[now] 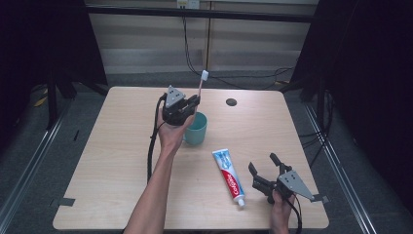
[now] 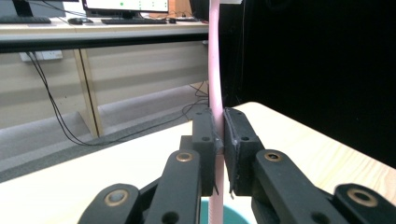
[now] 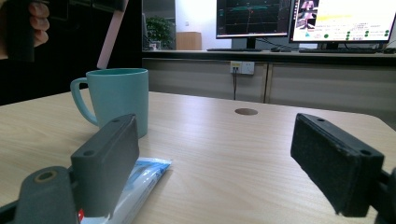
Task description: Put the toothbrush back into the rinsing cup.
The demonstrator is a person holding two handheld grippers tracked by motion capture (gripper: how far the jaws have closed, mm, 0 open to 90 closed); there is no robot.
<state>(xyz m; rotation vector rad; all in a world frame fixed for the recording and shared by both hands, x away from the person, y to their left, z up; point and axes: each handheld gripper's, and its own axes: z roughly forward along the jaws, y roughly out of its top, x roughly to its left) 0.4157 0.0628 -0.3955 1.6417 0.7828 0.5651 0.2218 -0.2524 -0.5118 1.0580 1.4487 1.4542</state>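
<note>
Pink toothbrush [image 1: 201, 84] clamped in left gripper [image 1: 191, 103] above teal mug [image 1: 197, 129], right gripper [image 1: 263, 168] held agape beside toothpaste tube [image 1: 229, 176]

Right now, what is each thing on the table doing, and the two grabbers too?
Toothbrush: held upright over the mug, bristles at the top, lower end above the rim.
Mug: upright on the table, handle to one side.
Toothpaste tube: lying flat on the table, cap toward the person.
Left gripper: shut on the toothbrush handle.
Right gripper: open, holding nothing, low beside the toothpaste tube.
</note>
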